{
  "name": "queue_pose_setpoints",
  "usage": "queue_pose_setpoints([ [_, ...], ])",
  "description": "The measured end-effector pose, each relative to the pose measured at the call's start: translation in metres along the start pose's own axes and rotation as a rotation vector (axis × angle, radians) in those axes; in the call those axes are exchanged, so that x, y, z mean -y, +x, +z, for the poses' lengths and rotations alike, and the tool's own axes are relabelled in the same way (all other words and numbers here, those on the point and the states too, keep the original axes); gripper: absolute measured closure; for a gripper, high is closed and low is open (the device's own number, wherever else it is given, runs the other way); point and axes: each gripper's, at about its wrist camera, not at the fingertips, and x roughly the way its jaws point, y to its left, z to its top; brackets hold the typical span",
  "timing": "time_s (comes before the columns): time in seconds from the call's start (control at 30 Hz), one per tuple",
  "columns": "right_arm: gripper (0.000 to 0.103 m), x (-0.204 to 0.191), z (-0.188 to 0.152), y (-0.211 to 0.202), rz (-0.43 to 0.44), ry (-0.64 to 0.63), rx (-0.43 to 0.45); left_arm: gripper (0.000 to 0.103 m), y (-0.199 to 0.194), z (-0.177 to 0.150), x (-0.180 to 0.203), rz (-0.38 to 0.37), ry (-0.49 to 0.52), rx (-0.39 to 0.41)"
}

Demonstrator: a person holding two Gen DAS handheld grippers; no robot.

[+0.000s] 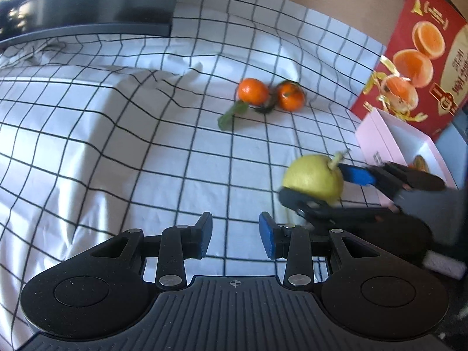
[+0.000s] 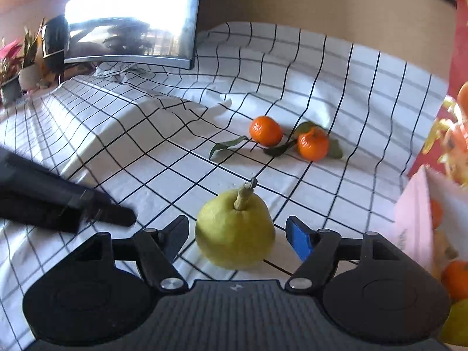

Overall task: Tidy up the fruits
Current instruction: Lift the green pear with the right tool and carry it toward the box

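Note:
A yellow-green pear (image 2: 234, 234) with a stub of stem stands upright on the checked cloth (image 2: 351, 93). It sits between the fingers of my right gripper (image 2: 237, 225), which is open with a gap showing on either side of the fruit. Two tangerines with green leaves (image 2: 265, 131) (image 2: 313, 144) lie together farther back. In the left wrist view the same pear (image 1: 310, 175) is at the right and the tangerines (image 1: 253, 91) (image 1: 290, 96) are beyond it. My left gripper (image 1: 235, 234) hovers open over bare cloth, holding nothing.
A pink open box (image 1: 377, 134) holding some fruit stands at the right edge, with a red carton (image 1: 424, 58) printed with oranges behind it. A monitor (image 2: 131, 20) and potted plants (image 2: 17, 67) are at the back left. The cloth humps up over something on the left (image 1: 58, 102).

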Motion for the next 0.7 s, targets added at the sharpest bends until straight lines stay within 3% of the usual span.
queue_pose_setpoints([
  [0.07,0.042,0.002,0.000,0.002,0.017,0.015,-0.007,0.064,-0.003,-0.003,0.004,0.000,0.003,0.001],
  [0.27,0.042,0.011,-0.006,-0.015,0.027,0.041,-0.021,0.064,-0.003,-0.006,0.018,-0.001,0.022,-0.002],
  [0.47,0.042,0.034,-0.024,-0.096,-0.002,0.075,0.062,0.064,0.002,-0.009,0.049,-0.051,0.084,-0.007],
  [0.7,0.042,0.067,-0.086,-0.164,-0.170,0.160,0.003,0.064,0.008,-0.021,0.119,-0.203,0.398,0.042],
])
